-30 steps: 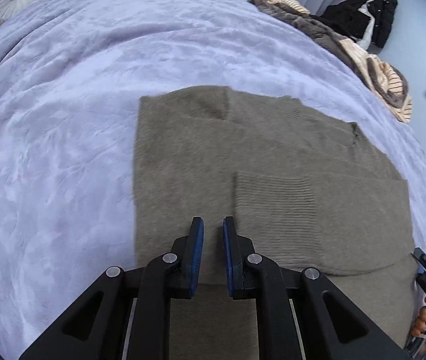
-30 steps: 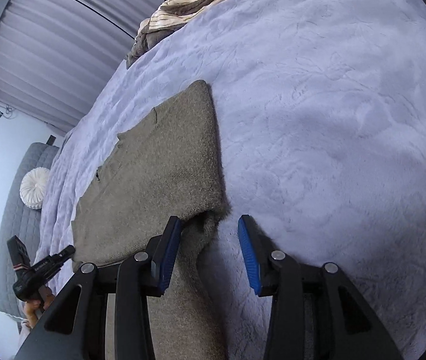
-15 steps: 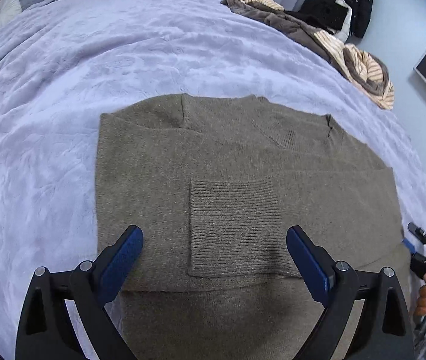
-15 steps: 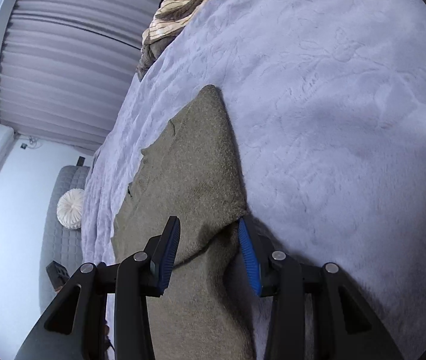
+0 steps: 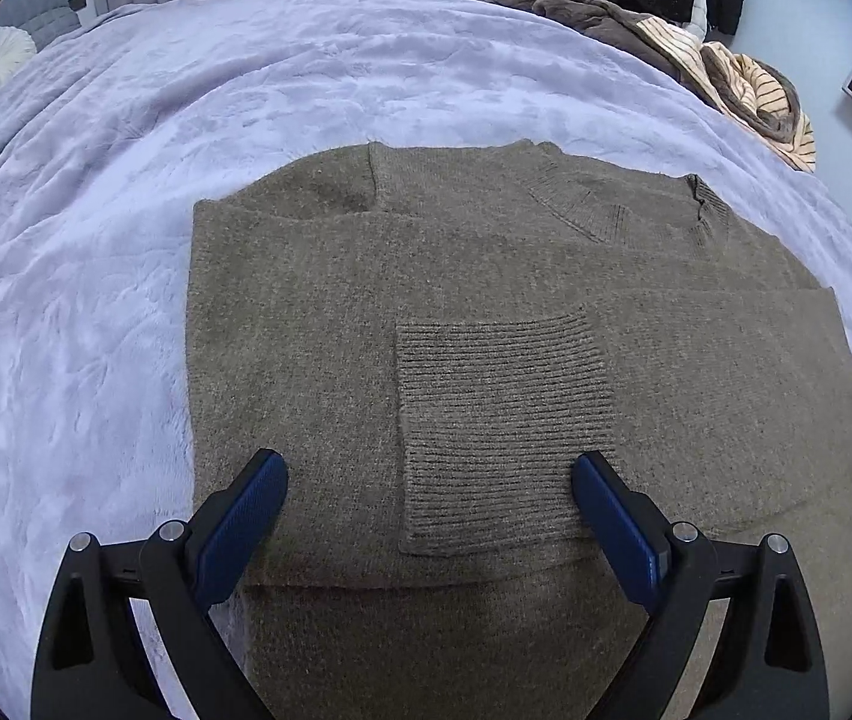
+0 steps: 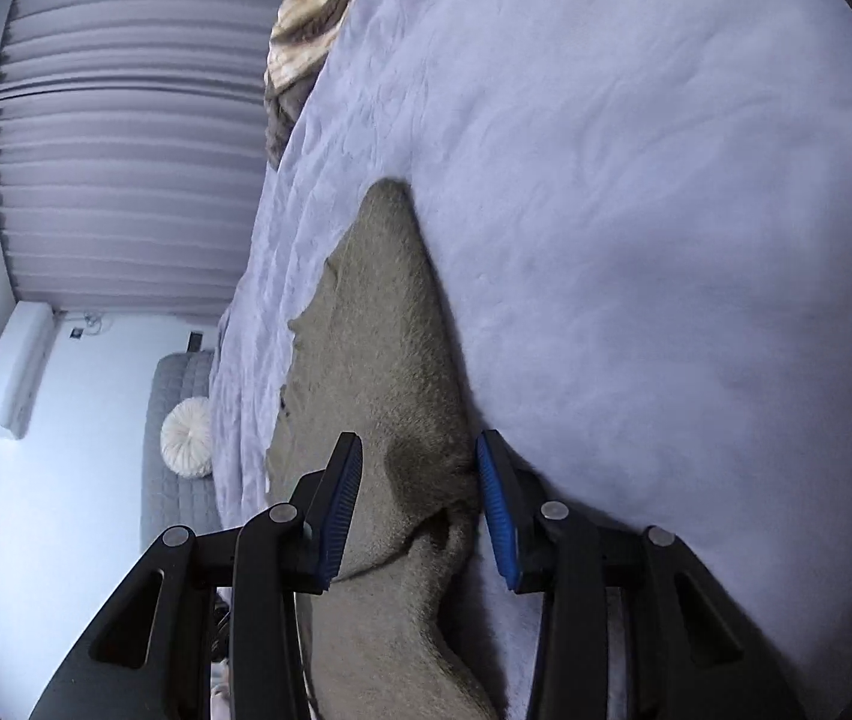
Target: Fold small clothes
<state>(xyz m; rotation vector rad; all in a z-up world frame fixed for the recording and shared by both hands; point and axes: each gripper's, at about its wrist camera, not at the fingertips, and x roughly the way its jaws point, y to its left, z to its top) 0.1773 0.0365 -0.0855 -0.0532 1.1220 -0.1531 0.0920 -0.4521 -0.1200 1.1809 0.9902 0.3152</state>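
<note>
Blanket point(image 5: 96, 300): lilac, covered the bed.
Left gripper point(image 5: 429, 504): released; jaws had just opened wide, hovering over the ribbed cuff point(image 5: 501, 420), nothing gripped.
Sweater point(image 5: 486, 276): olive knit, lay flat mid-blanket, sleeve folded across the body.
Right gripper point(image 6: 420, 504): jaws had been closing, straddling the sweater's folded edge; whether the pads pressed it, cannot tell.
Clothes pile point(image 5: 726, 66): far right bed edge.

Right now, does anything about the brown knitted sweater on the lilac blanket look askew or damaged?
Nothing damaged. The brown knitted sweater lies flat on the lilac plush blanket, its ribbed cuff folded squarely across the body. Only its near right corner is rumpled, bunching between the right gripper.
</note>
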